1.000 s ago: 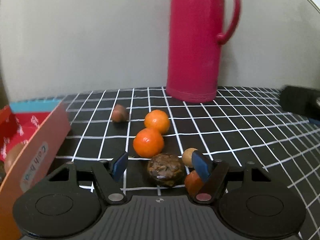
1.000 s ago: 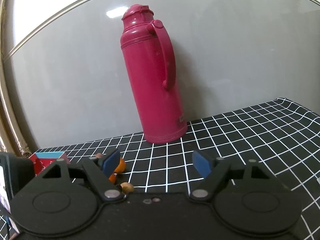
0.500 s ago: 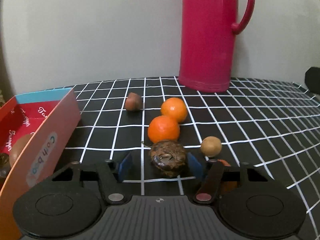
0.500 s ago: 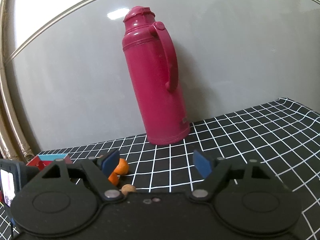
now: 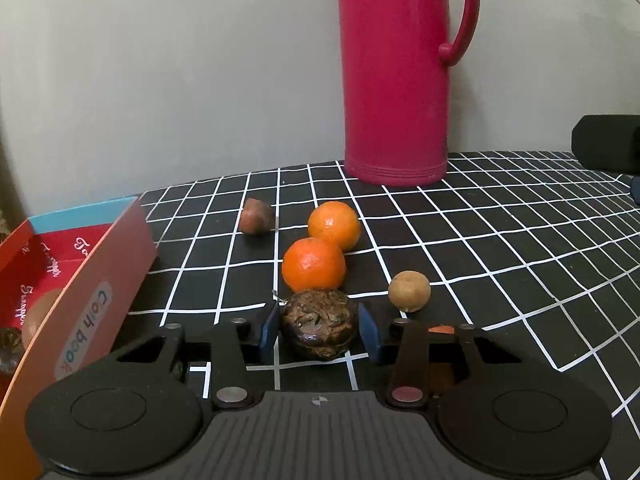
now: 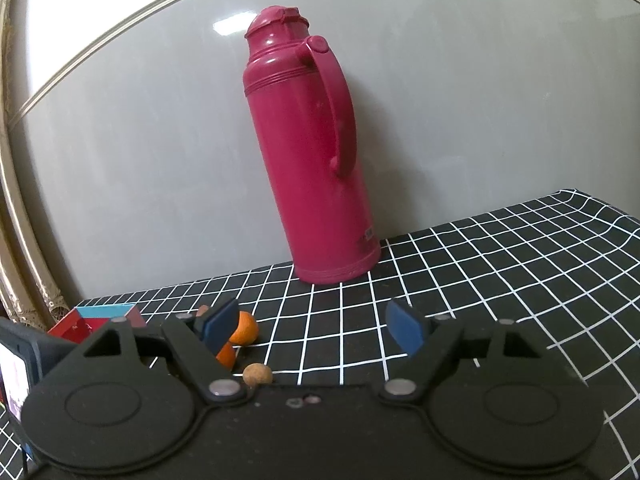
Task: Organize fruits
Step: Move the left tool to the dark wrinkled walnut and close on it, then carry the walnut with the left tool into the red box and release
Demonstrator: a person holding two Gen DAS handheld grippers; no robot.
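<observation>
Left gripper (image 5: 319, 330) jaws closed in, flanking dark wrinkled fruit (image 5: 319, 328)

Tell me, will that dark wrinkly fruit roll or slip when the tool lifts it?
Probably it holds: the dark fruit looks rough and wrinkled, and the left tool has a pad at each side. Being round, it might roll if nudged, perhaps into the orange just behind.

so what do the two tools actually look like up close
Both match: the left tool and the right tool have matte black plastic bodies, two round discs, angled black fingers tipped with blue pads and silver pivot rivets. The left body is ribbed, with a small crosshair mark.
</observation>
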